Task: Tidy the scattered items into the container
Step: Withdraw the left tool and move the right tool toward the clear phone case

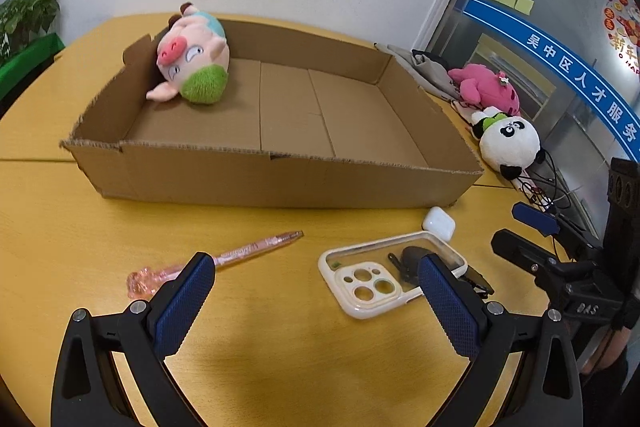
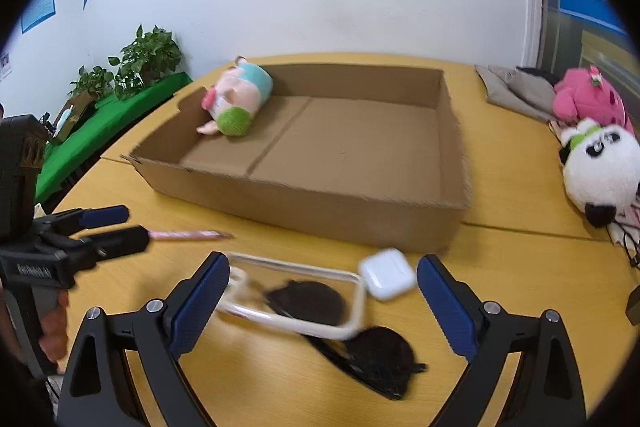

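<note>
White wall runs behind a round yellow wooden table (image 1: 280, 347), with potted plants (image 2: 148, 55) on a green ledge to one side and a glass door with a blue banner to the other. On the table sits a low cardboard box (image 1: 280, 179), and a plush pig (image 1: 192, 59) already lies in its far left corner.

Both my grippers are spread wide and hold nothing. My left gripper (image 1: 316, 303) hangs over the bare wood between a pink pen (image 1: 224, 255) and a clear phone case (image 1: 384, 275). My right gripper (image 2: 322, 303) hovers above that same case, with a white earbud case (image 2: 386, 273) just beside its far corner and dark sunglasses (image 2: 368, 351) lying partly under it.

My worry is that stack. If I close on the phone case, I judge the sunglasses could drag along or get pinched, and the earbud case could be knocked away. The phone case is thin and flat, so my pads may slide over its rim. The pen is round and may roll off if nudged.

A panda plush (image 1: 508, 143) and a pink plush (image 1: 484, 87) wait well off to the right of the box, near loose cables (image 1: 540, 179) that could snag.
</note>
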The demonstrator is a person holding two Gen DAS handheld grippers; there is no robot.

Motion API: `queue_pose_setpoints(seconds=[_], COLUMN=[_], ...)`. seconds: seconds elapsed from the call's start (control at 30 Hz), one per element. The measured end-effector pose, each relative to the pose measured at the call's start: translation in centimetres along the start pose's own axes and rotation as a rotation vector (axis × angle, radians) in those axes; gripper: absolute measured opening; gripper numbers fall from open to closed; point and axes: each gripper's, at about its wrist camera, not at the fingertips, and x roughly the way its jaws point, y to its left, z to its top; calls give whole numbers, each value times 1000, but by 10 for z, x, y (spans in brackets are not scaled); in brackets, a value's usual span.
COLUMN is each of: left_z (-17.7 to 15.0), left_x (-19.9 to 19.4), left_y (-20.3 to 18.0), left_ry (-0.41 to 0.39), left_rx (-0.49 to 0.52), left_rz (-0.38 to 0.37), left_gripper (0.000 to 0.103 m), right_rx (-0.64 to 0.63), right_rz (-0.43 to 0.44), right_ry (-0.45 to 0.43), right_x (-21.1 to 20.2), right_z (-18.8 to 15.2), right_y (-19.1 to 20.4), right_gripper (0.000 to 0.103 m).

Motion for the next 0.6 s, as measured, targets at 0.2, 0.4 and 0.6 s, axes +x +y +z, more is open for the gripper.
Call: queue_pose_setpoints(seconds=[0.2, 0.4, 0.6], left_z=[-12, -25, -32], left_x=[10, 18, 21], left_y=[12, 18, 19], left_ry=[46, 92, 110], left_rx=[-26, -34, -50], left_rz=[-11, -22, -62], left_gripper=[103, 103, 103], right_rx=[-18, -129, -302], right_rz=[0, 32, 19], right_ry=[51, 65, 90], right_x=[13, 19, 33], right_z=[-24, -35, -34], right_y=[-18, 6, 47], right_gripper=[96, 96, 94])
